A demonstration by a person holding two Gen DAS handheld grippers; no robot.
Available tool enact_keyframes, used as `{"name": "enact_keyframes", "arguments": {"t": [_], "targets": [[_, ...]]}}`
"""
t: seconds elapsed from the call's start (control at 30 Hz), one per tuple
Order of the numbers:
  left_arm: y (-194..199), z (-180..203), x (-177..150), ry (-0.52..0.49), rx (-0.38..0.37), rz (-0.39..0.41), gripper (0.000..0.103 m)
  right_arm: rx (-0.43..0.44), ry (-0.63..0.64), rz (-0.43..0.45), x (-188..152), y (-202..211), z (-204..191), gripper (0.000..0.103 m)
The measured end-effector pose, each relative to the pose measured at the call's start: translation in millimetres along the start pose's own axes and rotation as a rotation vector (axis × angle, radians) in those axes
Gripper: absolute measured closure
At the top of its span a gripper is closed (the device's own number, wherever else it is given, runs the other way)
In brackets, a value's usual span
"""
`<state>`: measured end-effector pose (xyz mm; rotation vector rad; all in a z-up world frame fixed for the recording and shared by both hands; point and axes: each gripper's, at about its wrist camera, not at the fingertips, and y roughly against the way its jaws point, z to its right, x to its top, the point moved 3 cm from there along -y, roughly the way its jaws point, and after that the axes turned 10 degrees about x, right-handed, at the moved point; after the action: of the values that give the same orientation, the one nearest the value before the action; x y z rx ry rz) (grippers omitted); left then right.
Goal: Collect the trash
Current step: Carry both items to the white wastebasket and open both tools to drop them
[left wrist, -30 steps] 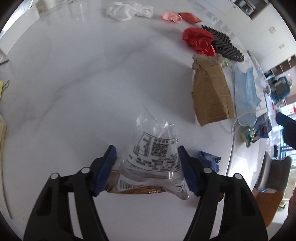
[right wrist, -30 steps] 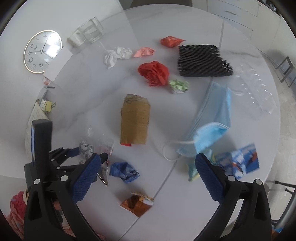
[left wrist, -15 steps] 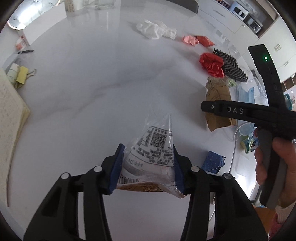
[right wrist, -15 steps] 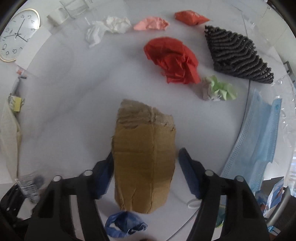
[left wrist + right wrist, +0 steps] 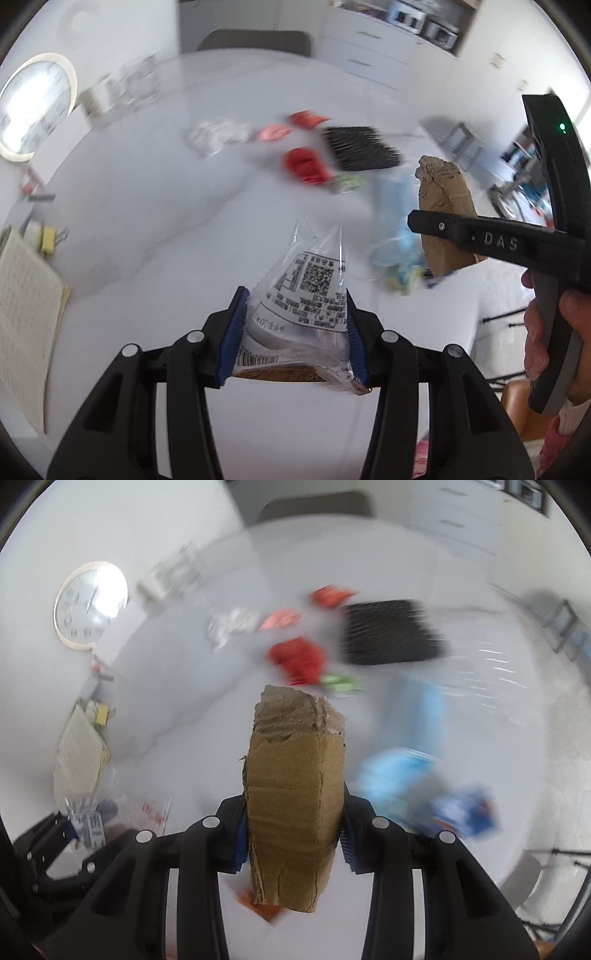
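My left gripper (image 5: 293, 332) is shut on a clear plastic wrapper (image 5: 308, 295) with printed labels, held above the white table (image 5: 147, 221). My right gripper (image 5: 293, 834) is shut on a torn brown cardboard piece (image 5: 293, 794), lifted off the table; the cardboard also shows in the left wrist view (image 5: 445, 206), with the right gripper's body in front of it. Still on the table are a red crumpled paper (image 5: 297, 659), a black foam net (image 5: 388, 631), a white tissue (image 5: 231, 622), a pink scrap (image 5: 280, 618), a green scrap (image 5: 340, 683) and a blue face mask (image 5: 413, 731).
A wall clock (image 5: 90, 605) leans at the back left. A notepad (image 5: 77, 753) and a yellow clip lie on the left. Blue packaging (image 5: 461, 808) lies near the right table edge. A dark chair (image 5: 255, 40) stands behind the table.
My right gripper has shut on the cardboard and lifted it. My left gripper has risen with the wrapper. Both views have tilted up and are motion-blurred.
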<state>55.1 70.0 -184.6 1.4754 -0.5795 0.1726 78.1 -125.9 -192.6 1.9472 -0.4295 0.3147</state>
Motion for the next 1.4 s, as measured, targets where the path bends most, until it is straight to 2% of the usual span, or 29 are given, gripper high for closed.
{"name": "enact_keyframes", "arguments": {"t": [0.17,0.4,0.57,0.77,0.87,1.0,1.17,1.4], "targets": [[21,88,15,-0.128,-0.116,0.032,0.054,-0.114,-0.13,0.1,-33,79,87,0.063],[14,233,29,-0.287,-0.254,0.016,0.053,-0.253,-0.314,0.201,-85,163,207,0.06],[-15,327,35,-0.353,-0.298,-0.025,0.053,-0.294,-0.385,0.226,-104,189,262,0.06],[-58,408,32,-0.411,-0.302,-0.099,0.052,-0.312,-0.429,0.219,-114,198,315,0.06],[-82,428,29,-0.422,-0.287,-0.136,0.045,-0.311,-0.432,0.211,-120,199,335,0.06],[-107,440,25,-0.431,-0.247,-0.184,0.029,-0.297,-0.44,0.197,-124,194,350,0.06],[-107,435,29,-0.389,-0.25,-0.193,0.024,-0.274,-0.438,0.182,-126,184,354,0.059],[-91,420,41,-0.352,-0.235,-0.152,0.015,-0.244,-0.425,0.176,-123,174,352,0.059]]}}
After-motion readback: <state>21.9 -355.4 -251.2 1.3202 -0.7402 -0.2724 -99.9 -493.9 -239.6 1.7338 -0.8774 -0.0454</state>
